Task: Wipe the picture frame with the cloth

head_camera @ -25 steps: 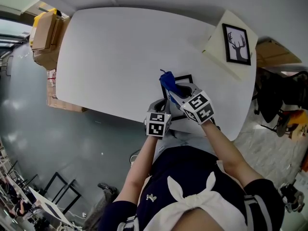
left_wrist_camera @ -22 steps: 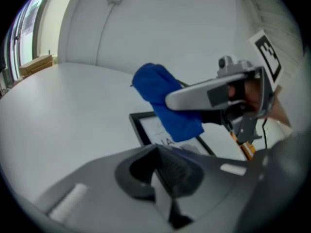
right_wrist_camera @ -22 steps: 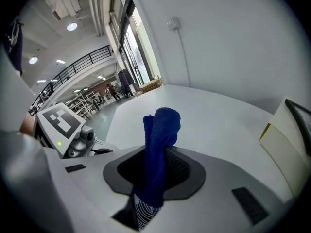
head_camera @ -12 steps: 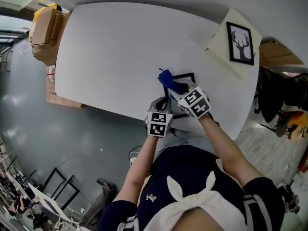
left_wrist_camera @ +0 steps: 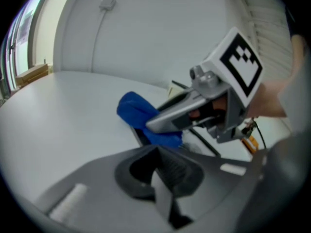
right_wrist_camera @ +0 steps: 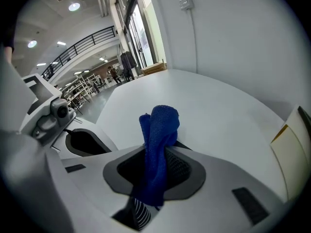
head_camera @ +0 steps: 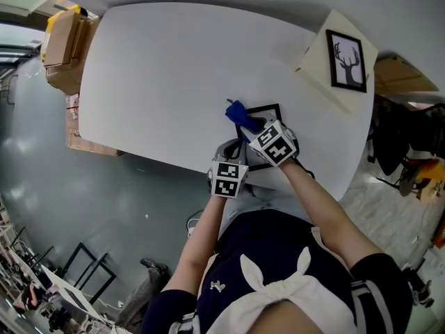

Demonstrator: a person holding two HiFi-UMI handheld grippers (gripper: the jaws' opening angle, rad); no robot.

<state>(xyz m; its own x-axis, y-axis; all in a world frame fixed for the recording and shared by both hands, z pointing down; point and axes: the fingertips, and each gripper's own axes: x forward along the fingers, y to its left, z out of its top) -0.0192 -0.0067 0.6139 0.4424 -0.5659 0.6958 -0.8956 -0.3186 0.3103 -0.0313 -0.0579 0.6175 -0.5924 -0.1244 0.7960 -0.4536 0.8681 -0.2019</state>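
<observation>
Frame: the black rectangular picture frame (head_camera: 270, 108) lies flat on the white oval table (head_camera: 160, 82), close to the edge nearest the person, probably so that both grippers reach it without stretching.
Cloth: the blue terry cloth (head_camera: 235, 110) is bunched into a wad over the frame's far left corner. A loose tuft sticks out past the jaw tips, giving a soft face to rub with.
Right gripper: the right gripper (head_camera: 248, 125) has its fingers clamped on the cloth, pinching it mid-fold, likely so that it will not slip during a stroke.
Left gripper: the left gripper (head_camera: 233, 153) sits just beside the frame's near left side, with its fingers pressed together and nothing seen between them. It seems placed to steady the frame, though whether it touches the frame cannot be told.
Stage: wiping looks under way at the frame's left part.
Surroundings: a deer print in a black frame (head_camera: 345, 61) rests on a cream board (head_camera: 313, 68) at the table's far right, well apart. Brown cardboard boxes (head_camera: 62, 47) stand off the table's left end.
</observation>
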